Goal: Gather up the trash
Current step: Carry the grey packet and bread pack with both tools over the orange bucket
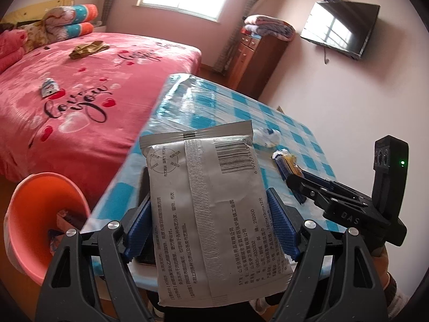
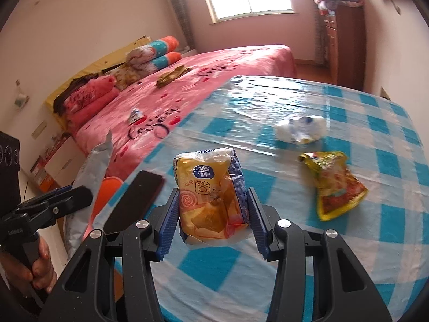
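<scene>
My left gripper [image 1: 209, 214] is shut on a large grey wipes packet [image 1: 206, 201], held upright above the table's near left edge. An orange bin [image 1: 40, 214] with some trash inside stands on the floor to the left of it. My right gripper [image 2: 213, 206] is shut on a yellow Vinda tissue pack [image 2: 211, 196] just above the blue checked table [image 2: 375, 230]. The right gripper also shows in the left wrist view [image 1: 300, 185]. A yellow snack wrapper [image 2: 335, 185] and a crumpled white wrapper [image 2: 300, 128] lie on the table.
A black phone [image 2: 134, 201] lies at the table's left edge. A pink bed [image 1: 80, 102] stands beyond the table, with a small wrapper [image 1: 48, 87] and an olive cloth [image 1: 85, 48] on it. A wooden cabinet [image 1: 252, 59] and a wall television [image 1: 340, 29] are further back.
</scene>
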Demonstrator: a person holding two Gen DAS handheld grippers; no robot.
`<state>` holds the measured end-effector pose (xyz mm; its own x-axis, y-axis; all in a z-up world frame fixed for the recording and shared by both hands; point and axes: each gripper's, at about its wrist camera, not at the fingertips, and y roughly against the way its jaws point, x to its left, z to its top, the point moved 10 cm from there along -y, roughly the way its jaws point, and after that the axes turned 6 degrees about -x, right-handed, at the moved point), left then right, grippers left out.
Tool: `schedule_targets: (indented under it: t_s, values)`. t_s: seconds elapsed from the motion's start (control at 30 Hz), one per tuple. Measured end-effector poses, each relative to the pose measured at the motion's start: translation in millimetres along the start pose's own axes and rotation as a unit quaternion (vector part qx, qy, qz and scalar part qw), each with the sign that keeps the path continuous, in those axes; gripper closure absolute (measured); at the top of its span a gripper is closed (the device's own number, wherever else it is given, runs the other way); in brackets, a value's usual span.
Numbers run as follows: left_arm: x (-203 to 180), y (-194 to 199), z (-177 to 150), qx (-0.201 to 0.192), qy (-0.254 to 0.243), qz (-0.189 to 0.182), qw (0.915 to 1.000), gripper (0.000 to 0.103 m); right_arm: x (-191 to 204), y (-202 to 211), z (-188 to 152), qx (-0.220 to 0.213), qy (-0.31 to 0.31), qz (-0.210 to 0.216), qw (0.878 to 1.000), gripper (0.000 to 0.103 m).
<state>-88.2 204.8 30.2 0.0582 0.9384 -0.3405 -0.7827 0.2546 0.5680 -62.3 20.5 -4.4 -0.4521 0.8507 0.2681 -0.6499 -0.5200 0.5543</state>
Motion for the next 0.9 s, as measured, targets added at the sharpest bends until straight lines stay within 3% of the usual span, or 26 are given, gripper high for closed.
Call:
schedule_targets:
  t_s: [0.4, 0.9]
  values:
    - [90.9, 34.0, 0.4, -0.026, 0.055, 0.073, 0.9955, 0.023, 96.5, -27.3, 18.0, 0.024, 0.069, 0.072, 0.995, 0.053]
    - [222.2, 69.6, -22.5, -0.038, 0.149, 0.183, 0.9710, 0.023, 227.1, -76.8, 0.7, 0.075, 0.175, 0.163, 0.968, 0.053]
